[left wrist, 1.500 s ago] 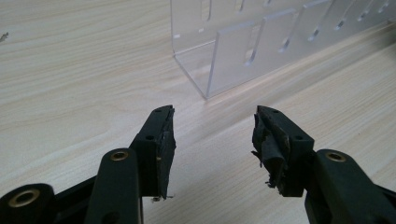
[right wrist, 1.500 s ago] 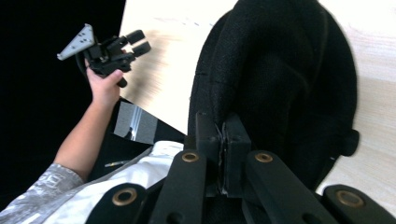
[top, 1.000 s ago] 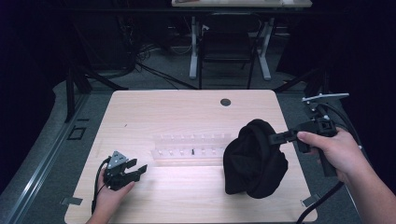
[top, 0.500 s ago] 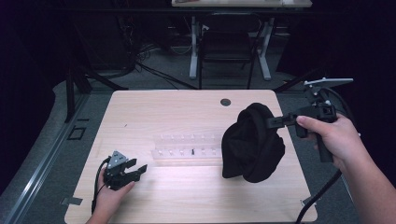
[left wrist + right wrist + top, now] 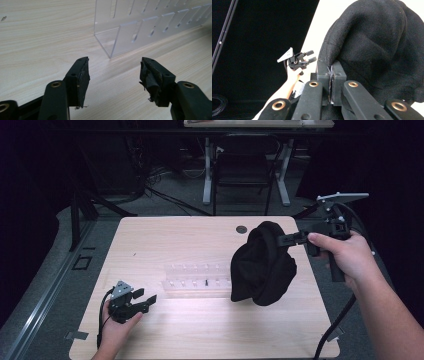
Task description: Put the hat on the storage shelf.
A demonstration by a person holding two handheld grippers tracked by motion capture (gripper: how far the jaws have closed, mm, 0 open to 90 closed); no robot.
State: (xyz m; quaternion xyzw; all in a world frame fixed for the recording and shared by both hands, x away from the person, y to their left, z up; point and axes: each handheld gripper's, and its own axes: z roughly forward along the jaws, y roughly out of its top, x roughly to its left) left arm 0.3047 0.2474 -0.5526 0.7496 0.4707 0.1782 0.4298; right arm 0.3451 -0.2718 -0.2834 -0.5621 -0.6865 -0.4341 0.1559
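A black cloth hat (image 5: 262, 265) hangs in the air over the right part of the table, its lower end close to the wood. My right gripper (image 5: 280, 240) is shut on the hat's upper edge and holds it up; in the right gripper view the jaws pinch the black cloth hat (image 5: 372, 42) at its hem, where the right gripper (image 5: 331, 68) meets the fabric. My left gripper (image 5: 144, 299) rests open near the table's front left, nothing between its fingers (image 5: 81, 77). A clear acrylic rack (image 5: 197, 279) with slots lies mid-table, and the acrylic rack (image 5: 140, 27) stands just ahead of the open left gripper (image 5: 113, 75).
The light wooden table (image 5: 165, 240) has a round cable hole (image 5: 241, 228) at its back edge. Behind it stand a chair and desk legs on a dark floor. Cables trail from both grippers. The right gripper view also shows the left hand and its gripper (image 5: 298, 60) farther off.
My right gripper has lifted the hat and carried it up and toward the back right. The hat now hangs longer beneath the jaws. The left gripper has stayed put.
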